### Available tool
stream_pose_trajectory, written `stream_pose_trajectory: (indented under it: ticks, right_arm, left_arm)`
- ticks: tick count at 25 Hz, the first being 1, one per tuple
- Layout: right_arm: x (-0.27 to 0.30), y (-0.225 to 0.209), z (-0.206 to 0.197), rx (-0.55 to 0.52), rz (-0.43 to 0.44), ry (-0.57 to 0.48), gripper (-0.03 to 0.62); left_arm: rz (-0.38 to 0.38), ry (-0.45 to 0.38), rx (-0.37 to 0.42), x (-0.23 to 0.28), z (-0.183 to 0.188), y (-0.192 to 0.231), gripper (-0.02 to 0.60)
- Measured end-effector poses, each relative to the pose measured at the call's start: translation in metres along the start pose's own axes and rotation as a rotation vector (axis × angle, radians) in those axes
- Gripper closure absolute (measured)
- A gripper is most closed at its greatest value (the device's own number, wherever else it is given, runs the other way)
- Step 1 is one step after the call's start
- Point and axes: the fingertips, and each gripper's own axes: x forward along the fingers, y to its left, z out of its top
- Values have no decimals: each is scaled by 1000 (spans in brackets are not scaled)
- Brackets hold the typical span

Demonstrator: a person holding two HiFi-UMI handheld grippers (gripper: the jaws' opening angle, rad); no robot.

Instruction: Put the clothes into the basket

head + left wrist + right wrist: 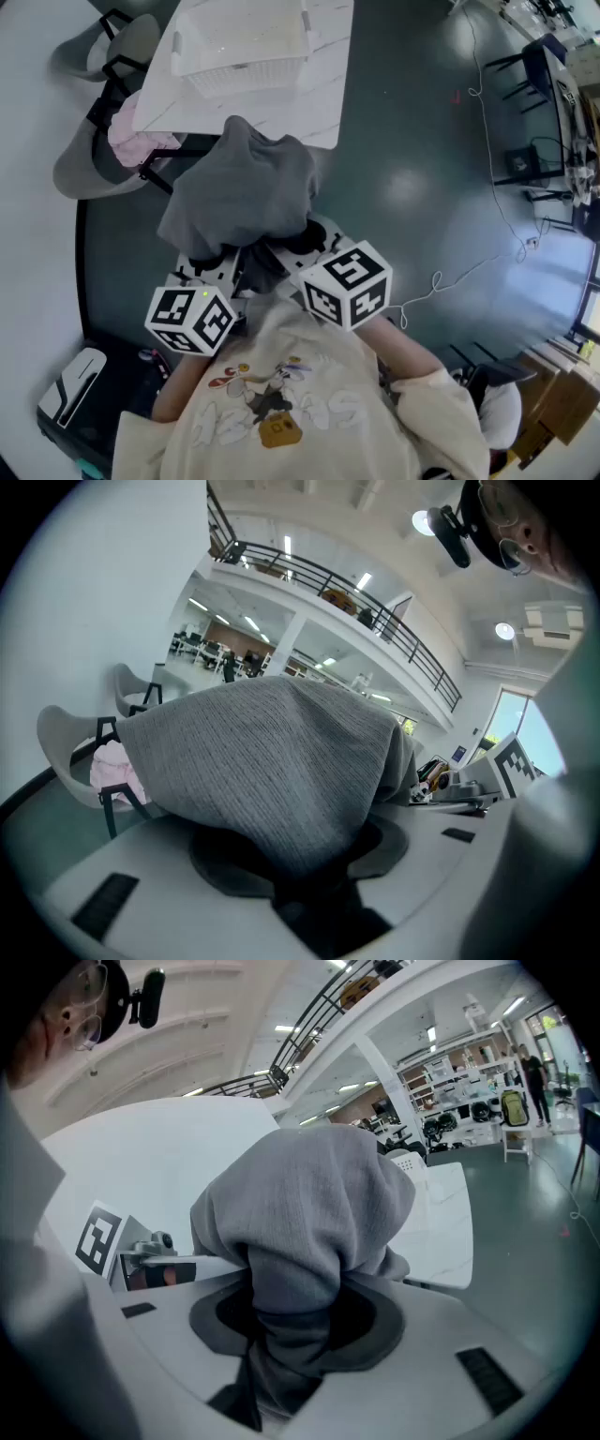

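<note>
Both grippers hold one grey top (242, 187) up in the air, just in front of the near edge of the white bench (314, 108). In the head view the top's upper folds overlap that edge. The rest hangs down over the gripper fronts, above the dark floor (412, 187).

The left gripper (311, 888) pinches a bunched fold of the grey top between its jaws. The ribbed cloth rises out of the jaws and spreads wide across the left gripper view.

The right gripper (281, 1340) also pinches the grey top. A thick twisted roll of the fabric is squeezed between its jaws and balloons out above them.

The two grippers sit close side by side at the person's chest and tilt a little downward toward the bench.

A white basket (246, 80) stands on the bench, back from the near edge and apart from the grey top. No clothing can be made out in it.

A pink cloth (131, 139) lies on a grey chair (82, 173) just beside the bench's left edge
</note>
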Motion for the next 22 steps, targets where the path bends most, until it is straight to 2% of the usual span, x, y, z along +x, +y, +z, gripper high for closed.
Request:
stream_pose_trajectory:
  ticks: [5, 9, 14, 22]
  right_arm:
    - [18, 24, -43, 44, -46, -3, 434]
    - [34, 41, -61, 62, -61, -6, 434]
    - [41, 56, -61, 114, -41, -27, 434]
    - [36, 55, -58, 111, -29, -26, 434]
  left_arm:
    - [-16, 45, 13, -24, -32, 29, 411]
    - [-16, 64, 8, -39, -43, 52, 411]
    - [-16, 41, 33, -51, -38, 61, 411]
    - [-3, 32, 32, -52, -36, 56, 411]
